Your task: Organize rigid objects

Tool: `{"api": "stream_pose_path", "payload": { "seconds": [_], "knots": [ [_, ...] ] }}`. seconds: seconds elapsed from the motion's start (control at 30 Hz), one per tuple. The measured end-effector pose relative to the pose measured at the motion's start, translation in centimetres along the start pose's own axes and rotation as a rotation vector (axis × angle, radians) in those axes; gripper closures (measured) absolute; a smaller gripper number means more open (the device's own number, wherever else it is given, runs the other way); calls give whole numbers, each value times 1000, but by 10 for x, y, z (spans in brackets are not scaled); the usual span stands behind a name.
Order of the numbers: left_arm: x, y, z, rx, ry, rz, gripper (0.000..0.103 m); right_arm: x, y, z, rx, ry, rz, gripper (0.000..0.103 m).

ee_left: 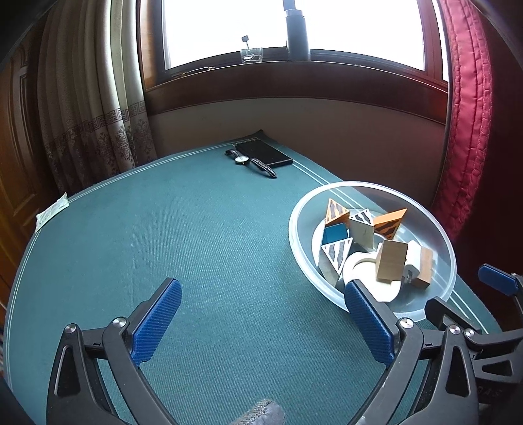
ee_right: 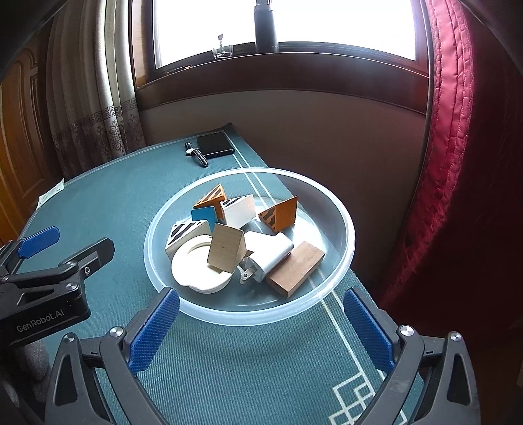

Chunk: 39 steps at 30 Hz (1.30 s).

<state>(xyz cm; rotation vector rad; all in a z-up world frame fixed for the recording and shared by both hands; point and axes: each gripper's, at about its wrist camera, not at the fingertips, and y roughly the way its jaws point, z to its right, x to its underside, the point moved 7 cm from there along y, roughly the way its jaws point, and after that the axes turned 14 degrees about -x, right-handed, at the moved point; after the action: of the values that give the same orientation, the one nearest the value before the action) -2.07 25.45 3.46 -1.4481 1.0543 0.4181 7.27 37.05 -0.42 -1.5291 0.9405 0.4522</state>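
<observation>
Side by side, both grippers [ee_left: 261, 314] [ee_right: 261, 323] gaping, empty

A table [ee_left: 196, 245] covered in teal ribbed cloth with pale border lines fills the near ground. Beyond its far edge rises a beige wall [ee_left: 327, 130] topped by a dark wooden sill [ee_left: 294, 78]. Above it a window [ee_left: 359, 26] glares white with daylight. Beige patterned curtains [ee_left: 91, 108] hang on the far left, beside a brown wooden door [ee_left: 16, 147]. A quilted red drape [ee_left: 470, 114] hangs on the right.
</observation>
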Motion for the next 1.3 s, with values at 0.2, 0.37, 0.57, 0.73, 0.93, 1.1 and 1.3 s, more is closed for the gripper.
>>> {"api": "stream_pose_path", "payload": {
  "seconds": [0.2, 0.37, 0.57, 0.73, 0.93, 1.1, 1.3],
  "knots": [
    [2, 4, 1, 0, -1, -27, 3, 0, 1, 6, 19, 17, -5, 1],
    [4, 4, 7, 12, 18, -31, 3, 0, 2, 7, 21, 20, -8, 1],
    [6, 7, 11, 5, 40, -47, 2, 1, 5, 11, 24, 27, -15, 1],
    [7, 8, 15, -6, 66, -54, 2, 1, 7, 13, 20, 37, -20, 1],
    [8, 10, 19, -24, 89, -58, 2, 1, 9, 15, 16, 40, -23, 1],
    [9, 12, 19, -28, 93, -61, 2, 2, 10, 17, 12, 46, -26, 1],
    [9, 13, 20, -28, 95, -61, 2, 2, 11, 19, 10, 48, -28, 1]
  ]
}}
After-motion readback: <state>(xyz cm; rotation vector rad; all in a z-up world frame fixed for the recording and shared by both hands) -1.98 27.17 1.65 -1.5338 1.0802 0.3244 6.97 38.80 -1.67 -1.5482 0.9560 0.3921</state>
